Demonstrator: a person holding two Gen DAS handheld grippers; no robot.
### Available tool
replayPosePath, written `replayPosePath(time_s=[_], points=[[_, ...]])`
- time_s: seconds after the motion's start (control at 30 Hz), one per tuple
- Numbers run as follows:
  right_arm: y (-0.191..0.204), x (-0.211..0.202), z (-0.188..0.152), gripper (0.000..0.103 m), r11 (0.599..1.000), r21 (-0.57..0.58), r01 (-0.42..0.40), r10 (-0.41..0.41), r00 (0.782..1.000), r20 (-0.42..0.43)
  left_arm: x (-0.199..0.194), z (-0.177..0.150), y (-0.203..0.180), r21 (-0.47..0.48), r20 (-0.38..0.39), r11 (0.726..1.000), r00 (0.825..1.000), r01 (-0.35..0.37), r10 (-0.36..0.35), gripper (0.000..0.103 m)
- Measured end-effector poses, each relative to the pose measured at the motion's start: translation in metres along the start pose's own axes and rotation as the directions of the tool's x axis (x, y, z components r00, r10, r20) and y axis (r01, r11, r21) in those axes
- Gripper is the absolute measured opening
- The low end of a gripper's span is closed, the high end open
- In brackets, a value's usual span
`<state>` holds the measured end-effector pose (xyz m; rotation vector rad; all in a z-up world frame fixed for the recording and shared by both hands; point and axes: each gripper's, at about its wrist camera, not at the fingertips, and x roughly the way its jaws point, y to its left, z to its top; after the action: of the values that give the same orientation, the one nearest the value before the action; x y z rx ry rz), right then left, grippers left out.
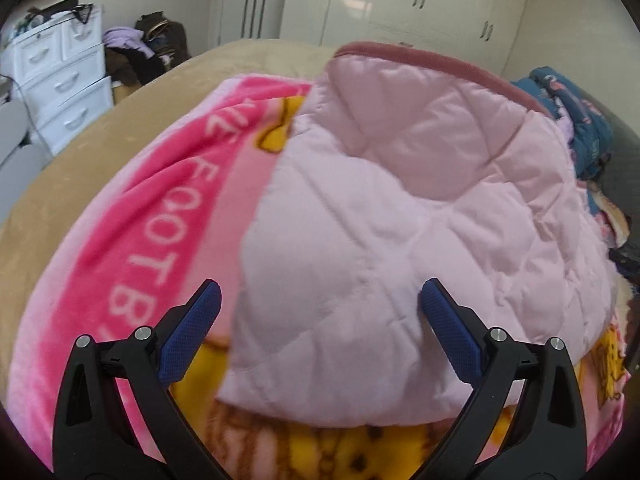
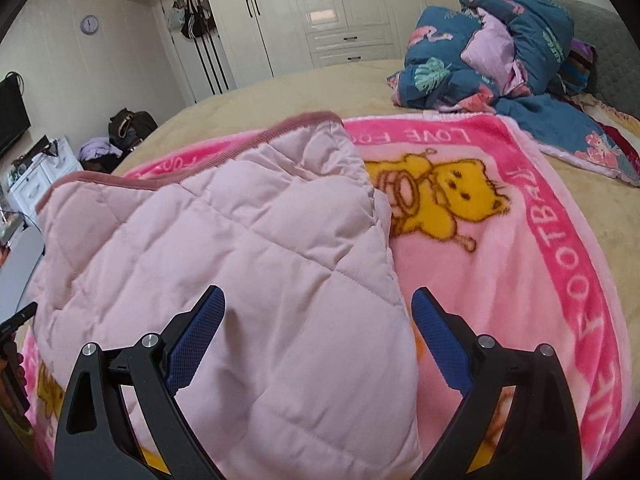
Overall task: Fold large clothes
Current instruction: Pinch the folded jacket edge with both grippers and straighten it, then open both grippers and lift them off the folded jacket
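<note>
A pale pink quilted garment with a darker pink trimmed edge lies folded over itself on a pink fleece blanket printed with yellow bears. My left gripper hangs open just above the garment's near left part, nothing between its blue pads. My right gripper is open too, straddling the garment's near right edge without gripping it. At the left border of the right wrist view a dark piece of the other gripper shows.
The blanket lies on a tan bed. A heap of blue flamingo-print bedding sits at the far right. White drawers, a clothes pile and white wardrobes stand beyond the bed.
</note>
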<state>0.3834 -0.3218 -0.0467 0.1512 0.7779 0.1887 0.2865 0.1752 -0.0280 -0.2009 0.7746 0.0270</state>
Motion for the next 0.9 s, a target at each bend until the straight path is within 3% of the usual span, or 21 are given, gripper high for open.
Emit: replayPosePath(time_s=[0.03, 0.1, 0.17, 0.23, 0.33, 0.47, 0.63, 0.77, 0.9], points=[[0.000, 0.008, -0.001, 0.093, 1.000, -0.008, -0.008, 0.007, 1.000, -0.023, 0.001, 0.000, -0.004, 0.014, 0.004, 1.000, 1.000, -0.001, 0.001, 0.092], [0.003, 0.013, -0.005, 0.075, 0.999, -0.027, 0.017, -0.017, 1.000, -0.013, 0.003, 0.001, -0.010, 0.038, 0.013, 0.999, 1.000, -0.012, 0.011, 0.064], [0.004, 0.011, -0.007, 0.032, 1.000, -0.025, 0.011, -0.011, 1.000, 0.013, -0.001, 0.003, -0.015, 0.065, 0.044, 0.997, 0.999, -0.031, 0.028, 0.036], [0.004, 0.003, -0.007, 0.019, 1.000, -0.020, -0.008, 0.009, 0.999, 0.052, -0.007, 0.008, -0.022, 0.100, 0.077, 0.994, 0.997, -0.039, 0.031, 0.022], [0.006, -0.016, 0.002, 0.015, 1.000, -0.017, -0.007, 0.009, 0.991, 0.136, -0.016, 0.025, -0.032, 0.128, 0.109, 0.989, 0.992, -0.070, 0.056, 0.013], [-0.007, -0.027, 0.026, 0.015, 0.997, 0.070, -0.026, 0.012, 0.981, 0.195, -0.032, 0.061, -0.038, 0.107, 0.184, 0.993, 0.982, -0.055, 0.035, 0.013], [-0.019, 0.006, 0.045, 0.015, 0.988, 0.154, -0.008, -0.015, 0.989, 0.148, -0.008, 0.075, -0.038, 0.097, 0.189, 0.993, 0.980, -0.074, 0.055, 0.013], [-0.028, 0.040, 0.039, 0.015, 0.978, 0.206, 0.024, -0.043, 0.995, 0.087, 0.025, 0.068, -0.022, 0.057, 0.129, 0.996, 0.990, -0.066, 0.058, 0.016], [-0.023, 0.056, 0.028, 0.015, 0.981, 0.180, 0.067, -0.081, 0.994, 0.070, 0.038, 0.067, -0.021, 0.077, 0.113, 0.995, 0.992, -0.070, 0.061, 0.018]])
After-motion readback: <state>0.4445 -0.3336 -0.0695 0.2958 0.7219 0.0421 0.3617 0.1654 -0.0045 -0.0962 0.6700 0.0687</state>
